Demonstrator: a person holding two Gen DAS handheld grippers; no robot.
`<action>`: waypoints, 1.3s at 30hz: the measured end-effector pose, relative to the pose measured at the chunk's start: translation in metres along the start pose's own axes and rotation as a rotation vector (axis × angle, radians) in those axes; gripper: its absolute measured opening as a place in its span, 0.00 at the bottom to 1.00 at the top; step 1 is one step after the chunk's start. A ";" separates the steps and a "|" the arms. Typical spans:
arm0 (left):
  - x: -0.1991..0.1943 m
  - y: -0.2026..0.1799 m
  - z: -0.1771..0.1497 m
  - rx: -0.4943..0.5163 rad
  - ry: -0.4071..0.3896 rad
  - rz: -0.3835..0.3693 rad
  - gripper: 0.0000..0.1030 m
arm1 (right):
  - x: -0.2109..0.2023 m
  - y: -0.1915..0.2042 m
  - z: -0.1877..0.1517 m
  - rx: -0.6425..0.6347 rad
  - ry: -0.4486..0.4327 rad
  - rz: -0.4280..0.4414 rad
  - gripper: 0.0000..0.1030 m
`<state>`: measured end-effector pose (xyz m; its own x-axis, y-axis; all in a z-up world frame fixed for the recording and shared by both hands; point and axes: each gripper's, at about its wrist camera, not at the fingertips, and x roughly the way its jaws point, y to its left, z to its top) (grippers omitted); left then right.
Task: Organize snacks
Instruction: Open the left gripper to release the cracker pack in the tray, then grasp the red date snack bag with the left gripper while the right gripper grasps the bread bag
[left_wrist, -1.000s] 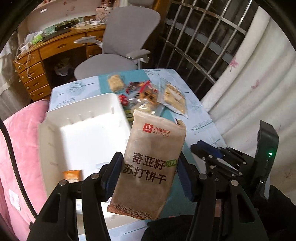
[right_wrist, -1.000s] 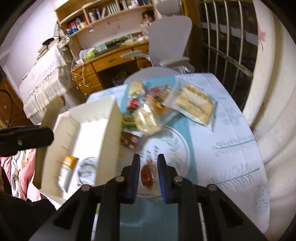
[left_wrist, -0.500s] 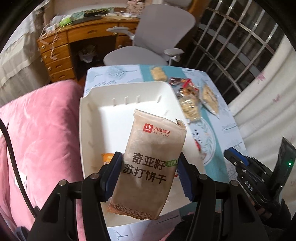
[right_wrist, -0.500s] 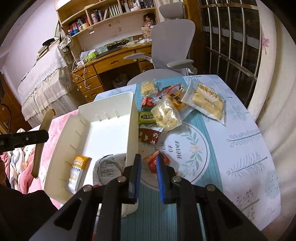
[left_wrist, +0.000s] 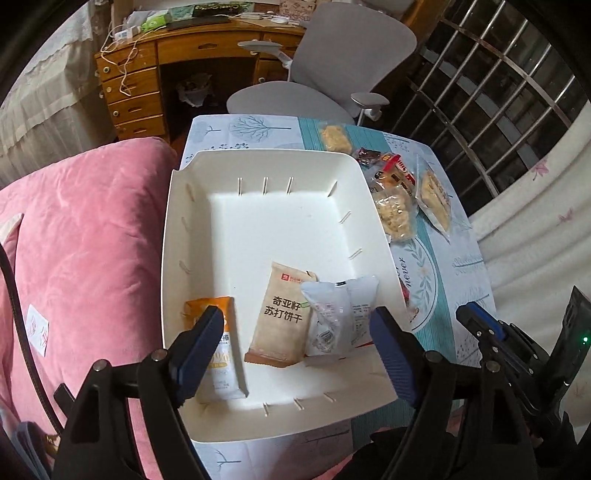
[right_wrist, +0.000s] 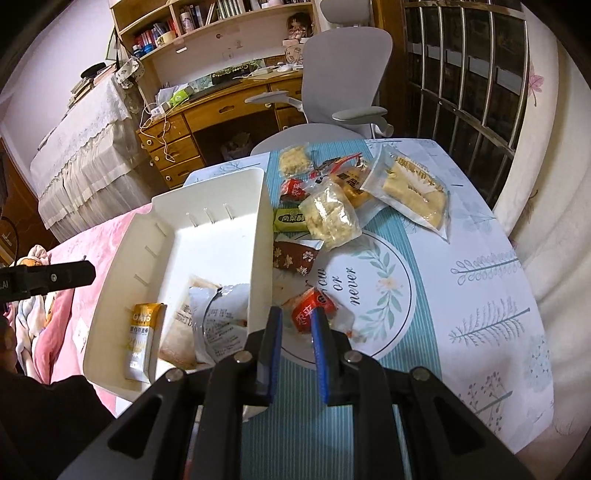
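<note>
Hovering over the white tray (left_wrist: 177, 236), the left gripper (left_wrist: 295, 339) spreads its fingers, nothing between them; the tan cracker packet (left_wrist: 280, 317) lies flat on the tray floor between an orange oat bar (left_wrist: 225, 354) and a white pouch (left_wrist: 332, 314). The right gripper (right_wrist: 295, 325) has its fingers pinched together over a red-wrapped sweet (right_wrist: 312, 304) on the tabletop (right_wrist: 480, 280).

Left tongs (left_wrist: 295, 328) opening above white tray (left_wrist: 173, 236), beige cracker packet (left_wrist: 282, 317) lying inside

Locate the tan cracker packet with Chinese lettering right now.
Left wrist view: the tan cracker packet lies flat in the white plastic bin, near end, between the orange oat bar packet and the white crinkled wrapper, free of the opening left claw.
</note>
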<state>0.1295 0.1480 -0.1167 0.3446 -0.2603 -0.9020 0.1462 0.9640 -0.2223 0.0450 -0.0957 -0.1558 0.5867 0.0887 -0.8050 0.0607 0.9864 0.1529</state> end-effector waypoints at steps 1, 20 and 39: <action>0.000 -0.003 0.000 -0.010 -0.002 0.002 0.78 | 0.001 -0.003 0.001 -0.002 0.001 0.004 0.15; 0.016 -0.111 -0.025 -0.298 -0.078 0.035 0.78 | -0.003 -0.100 0.022 -0.277 0.087 0.169 0.16; 0.072 -0.201 -0.048 -0.483 -0.092 0.103 0.78 | 0.017 -0.197 0.060 -0.466 0.111 0.201 0.35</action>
<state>0.0805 -0.0620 -0.1551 0.4182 -0.1453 -0.8967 -0.3317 0.8945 -0.2997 0.0915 -0.2967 -0.1646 0.4588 0.2723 -0.8458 -0.4257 0.9029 0.0597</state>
